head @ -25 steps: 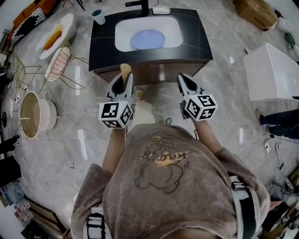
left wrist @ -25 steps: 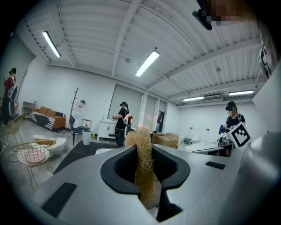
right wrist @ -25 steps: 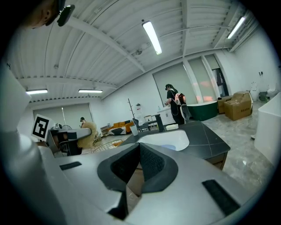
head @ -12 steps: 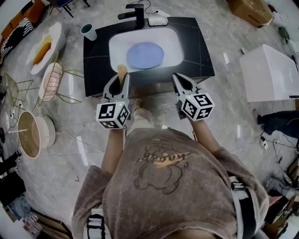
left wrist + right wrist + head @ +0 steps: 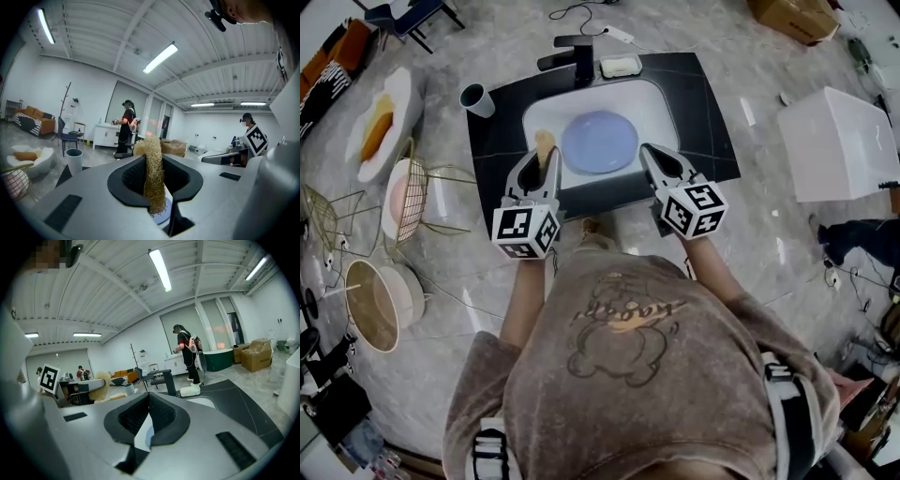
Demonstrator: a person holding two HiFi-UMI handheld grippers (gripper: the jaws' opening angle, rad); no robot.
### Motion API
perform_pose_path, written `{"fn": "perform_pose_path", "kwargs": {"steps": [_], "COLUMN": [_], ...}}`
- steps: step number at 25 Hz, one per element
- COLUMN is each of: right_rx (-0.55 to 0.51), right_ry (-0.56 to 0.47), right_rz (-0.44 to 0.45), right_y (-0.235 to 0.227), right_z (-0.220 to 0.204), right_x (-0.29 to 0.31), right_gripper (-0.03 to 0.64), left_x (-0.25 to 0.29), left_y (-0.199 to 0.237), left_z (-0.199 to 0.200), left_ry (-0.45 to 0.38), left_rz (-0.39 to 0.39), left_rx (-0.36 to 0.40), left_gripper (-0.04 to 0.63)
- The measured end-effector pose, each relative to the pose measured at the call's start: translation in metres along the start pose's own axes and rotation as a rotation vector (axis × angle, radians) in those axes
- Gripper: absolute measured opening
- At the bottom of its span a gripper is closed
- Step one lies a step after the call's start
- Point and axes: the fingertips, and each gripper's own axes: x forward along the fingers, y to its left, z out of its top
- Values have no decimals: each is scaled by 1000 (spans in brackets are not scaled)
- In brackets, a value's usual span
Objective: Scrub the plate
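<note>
A pale blue plate (image 5: 598,141) lies flat in the white sink basin (image 5: 649,101) of a black counter. My left gripper (image 5: 544,157) is shut on a tan fibrous scrubber (image 5: 545,142), which stands upright between its jaws (image 5: 153,180) over the basin's left rim. A sliver of the plate (image 5: 165,216) shows below the scrubber. My right gripper (image 5: 653,157) hovers at the plate's right side, over the basin's front right rim, shut with nothing between its jaws (image 5: 149,401). In the right gripper view the scrubber (image 5: 98,386) shows at the left.
A black faucet (image 5: 574,54) and a soap dish (image 5: 621,66) stand behind the basin, and a dark cup (image 5: 474,97) sits at the counter's left corner (image 5: 492,141). Wire baskets (image 5: 411,192) and a white chair (image 5: 380,122) stand left. A white box (image 5: 839,141) stands right.
The person has stepped up to the counter. Both grippers went from short of its front edge to over the sink rim, the left still holding the scrubber.
</note>
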Motion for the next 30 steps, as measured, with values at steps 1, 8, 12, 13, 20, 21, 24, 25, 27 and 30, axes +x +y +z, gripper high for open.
{"fn": "perform_pose_path", "kwargs": {"steps": [1,8,12,13,20,21,24,25,27,30], "right_rx": [1,39,42,42,11,3,-19,-22,-20,-15], "right_ry": [-2,-23,-29,-29,-15,-10,0,5,21,58], "right_rz": [-8,-81,-101,-104,-90,-89,-94,-97,-96,-80], "right_y": [-1,-18,-27,-30,-41,-44,-53,-58,-65,-73], "right_z": [3,16,24,25,39,40,44,44,41,35], "right_x": [6,32,36,37,49,51,56,57,60,66], "right_gripper": [0,0,0,0,0,0,0,2,28,78], "left_x": [6,41,53,56,68,70,78,81,85,92], "left_y": [4,21,22,22,24,24,22,21,19,17], "left_z": [3,17,22,24,32,32,32,32,29,27], "left_ry": [-1,14,20,19,6,5,3,2,1,7], "left_rz": [-9,-79,-107,-111,-99,-95,-94,-94,-92,-91], "left_rx": [2,14,20,21,12,9,10,11,10,9], "left_gripper": [78,78,78,78,78,78,78,78,78,78]}}
